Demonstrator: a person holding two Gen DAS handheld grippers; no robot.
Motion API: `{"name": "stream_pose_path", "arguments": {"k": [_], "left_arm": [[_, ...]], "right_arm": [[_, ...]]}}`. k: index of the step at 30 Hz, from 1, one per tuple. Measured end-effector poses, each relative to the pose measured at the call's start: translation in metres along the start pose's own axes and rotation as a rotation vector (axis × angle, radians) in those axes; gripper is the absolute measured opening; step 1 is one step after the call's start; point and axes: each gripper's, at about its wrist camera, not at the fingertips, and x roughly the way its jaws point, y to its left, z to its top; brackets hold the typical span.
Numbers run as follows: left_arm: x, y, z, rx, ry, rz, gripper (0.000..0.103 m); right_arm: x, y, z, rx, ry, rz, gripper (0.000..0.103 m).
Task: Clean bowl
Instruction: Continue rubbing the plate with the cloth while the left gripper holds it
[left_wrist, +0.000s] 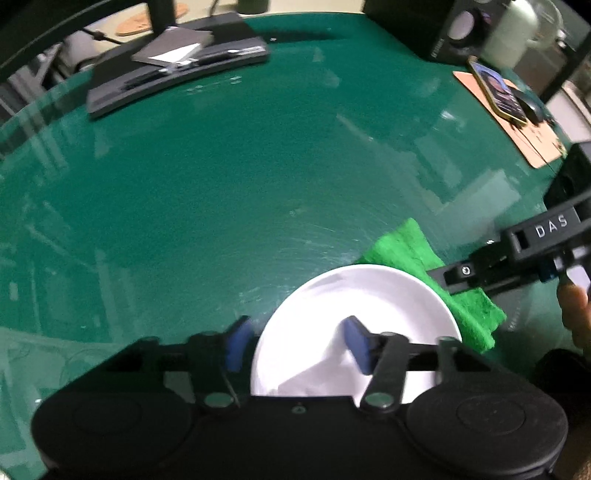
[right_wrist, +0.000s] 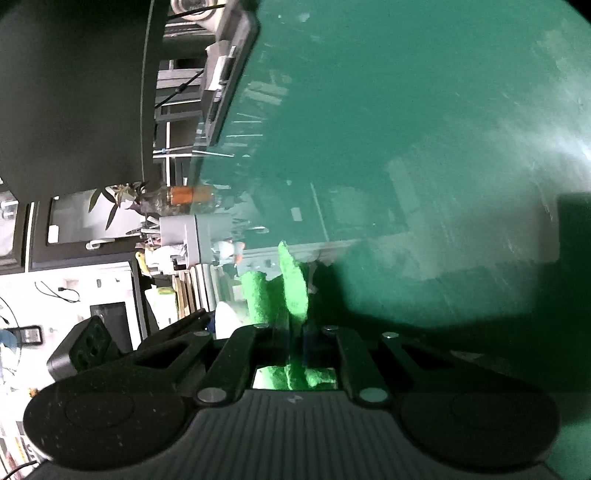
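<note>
I see a plain white bowl (left_wrist: 354, 332), round, shallow and glossy, with nothing visible inside it, sitting on a dark green table (left_wrist: 221, 184) with a reflective top. In my left wrist view the left claw (left_wrist: 299, 341) is spread wide and grips nothing: one blue pad (left_wrist: 238, 341) sits just outside the bowl's rim on the left, the other blue pad is over the bowl's inside, so the near-left rim lies between the two fingers. I cannot tell whether either pad touches the bowl.

A bright green cloth (left_wrist: 436, 280), fuzzy and folded, lies just beyond the bowl's far right edge, partly tucked behind the rim. The right claw (right_wrist: 295, 339) is clamped tight on this cloth; in my right wrist view the fabric sticks up forward from between the closed fingers, and a sliver of the white bowl shows just left of them. From the left view, the right claw comes in from the right, with a person's fingers (left_wrist: 574, 310) behind it.

Far ahead of the left claw are a dark keyboard (left_wrist: 177, 70) and, to the right, a phone (left_wrist: 498, 92) on a tan mat (left_wrist: 532, 144)
</note>
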Motion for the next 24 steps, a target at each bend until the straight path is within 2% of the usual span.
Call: {"name": "stream_pose_path", "arguments": {"k": [6,8,11,24], "left_arm": [[-0.006,0.006,-0.021,-0.072,0.008,-0.014,0.052],[-0.006,0.009,-0.02,-0.091,0.006,-0.035,0.045],[-0.005,0.016,-0.013,-0.114,-0.008,-0.056,0.04],[-0.005,0.015,-0.007,-0.104,-0.02,-0.05,0.041]], "right_arm": [[-0.001,-0.004,-0.005,0.028,-0.011,0.014,0.008],[-0.002,-0.006,-0.006,0.038,-0.014,0.019,0.008],[-0.003,-0.008,-0.009,0.052,-0.02,0.026,0.008],[0.037,0.01,0.009,0.02,-0.015,0.038,0.008]]}}
